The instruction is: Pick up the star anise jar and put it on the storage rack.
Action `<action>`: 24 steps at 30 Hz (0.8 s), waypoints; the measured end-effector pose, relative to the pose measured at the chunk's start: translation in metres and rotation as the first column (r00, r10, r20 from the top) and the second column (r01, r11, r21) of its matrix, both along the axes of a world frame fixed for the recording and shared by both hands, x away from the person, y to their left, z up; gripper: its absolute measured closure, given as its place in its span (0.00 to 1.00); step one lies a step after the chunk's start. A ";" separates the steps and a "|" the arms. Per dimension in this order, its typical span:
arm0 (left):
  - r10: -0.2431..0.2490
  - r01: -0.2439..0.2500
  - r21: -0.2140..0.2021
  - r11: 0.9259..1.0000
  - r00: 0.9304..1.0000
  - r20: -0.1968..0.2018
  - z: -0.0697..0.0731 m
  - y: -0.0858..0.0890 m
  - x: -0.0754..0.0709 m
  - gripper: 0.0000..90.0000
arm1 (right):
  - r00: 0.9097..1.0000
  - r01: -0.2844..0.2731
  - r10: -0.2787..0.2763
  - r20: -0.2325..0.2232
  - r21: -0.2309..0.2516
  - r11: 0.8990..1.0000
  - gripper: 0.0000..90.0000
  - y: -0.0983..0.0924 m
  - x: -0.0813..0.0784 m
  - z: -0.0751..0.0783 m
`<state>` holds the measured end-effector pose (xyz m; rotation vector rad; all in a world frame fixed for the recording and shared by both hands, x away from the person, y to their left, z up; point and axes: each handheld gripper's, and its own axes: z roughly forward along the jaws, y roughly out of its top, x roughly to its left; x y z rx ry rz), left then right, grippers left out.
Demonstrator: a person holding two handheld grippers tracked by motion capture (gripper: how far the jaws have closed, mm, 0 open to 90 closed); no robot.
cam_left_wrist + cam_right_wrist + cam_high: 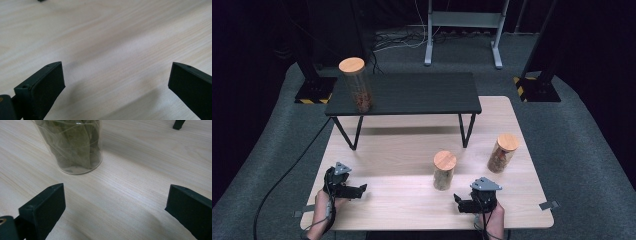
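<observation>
Three glass jars with round wooden lids show in the high view. One holding pale leaves [444, 170] stands near the table's middle front. Another with orange-brown contents [502, 153] stands to its right. A tall one [357, 85] sits on the left end of the black shelf [412, 92]. My right gripper [458, 202] rests low at the front right, open, just short of the leaf jar [72, 145], which stands ahead and left of its jaws. At the front left my left gripper [362, 189] is open over bare wood [112, 50].
The light wooden table [402, 155] carries the black shelf on thin legs across its back half. A black cable [287, 172] trails off the left side over grey carpet. A shelf leg's foot [179, 124] shows at the top right of the right gripper view.
</observation>
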<state>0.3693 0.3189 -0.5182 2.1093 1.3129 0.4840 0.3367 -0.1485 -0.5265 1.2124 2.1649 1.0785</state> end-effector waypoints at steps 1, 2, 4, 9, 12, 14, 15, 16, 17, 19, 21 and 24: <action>0.002 -0.002 0.002 1.000 1.000 -0.002 -0.003 0.000 -0.001 0.00 | 1.000 0.000 0.000 0.000 0.001 1.000 0.02 0.000 0.000 0.000; 0.004 -0.004 0.007 1.000 1.000 -0.003 -0.005 0.000 -0.003 0.00 | 1.000 0.000 0.000 0.000 0.001 1.000 0.01 0.000 0.000 0.000; 0.005 -0.005 0.005 1.000 1.000 0.008 -0.007 -0.001 -0.006 0.00 | 1.000 0.002 -0.002 0.001 0.002 1.000 0.02 0.000 0.000 0.000; 0.013 -0.012 -0.018 1.000 0.999 0.050 -0.012 0.000 -0.011 0.00 | 1.000 0.001 -0.001 0.000 0.001 1.000 0.01 0.000 0.000 0.000; 0.013 -0.011 -0.023 1.000 0.998 0.064 -0.013 0.001 -0.016 0.00 | 1.000 0.004 -0.004 -0.001 -0.003 1.000 0.01 0.000 0.000 0.000; -0.001 0.003 -0.023 1.000 0.998 0.064 -0.013 0.001 -0.019 0.00 | 1.000 0.003 -0.003 -0.001 -0.005 1.000 0.01 0.000 0.000 0.000; 0.000 0.002 -0.025 1.000 0.998 0.065 -0.013 0.001 -0.020 0.00 | 1.000 0.000 0.000 -0.002 -0.003 1.000 0.01 0.000 0.000 0.000; 0.000 0.001 -0.026 1.000 0.998 0.065 -0.013 0.001 -0.020 0.00 | 1.000 0.001 -0.001 -0.001 -0.004 1.000 0.01 0.000 0.000 0.000; 0.001 0.001 -0.026 1.000 0.998 0.065 -0.013 0.001 -0.019 0.00 | 1.000 0.002 -0.002 0.000 -0.003 1.000 0.01 0.000 0.000 0.000; 0.002 0.000 -0.024 1.000 0.998 0.065 -0.013 0.001 -0.019 0.00 | 1.000 0.005 -0.005 -0.001 0.002 1.000 0.01 0.000 0.000 0.000; 0.000 0.002 -0.023 1.000 0.998 0.065 -0.013 0.001 -0.019 0.00 | 1.000 0.006 -0.006 0.001 0.006 1.000 0.01 -0.001 0.000 0.000; -0.006 0.007 -0.022 1.000 0.998 0.065 -0.013 0.001 -0.019 0.00 | 1.000 0.006 -0.006 0.001 0.008 1.000 0.01 -0.001 0.000 0.000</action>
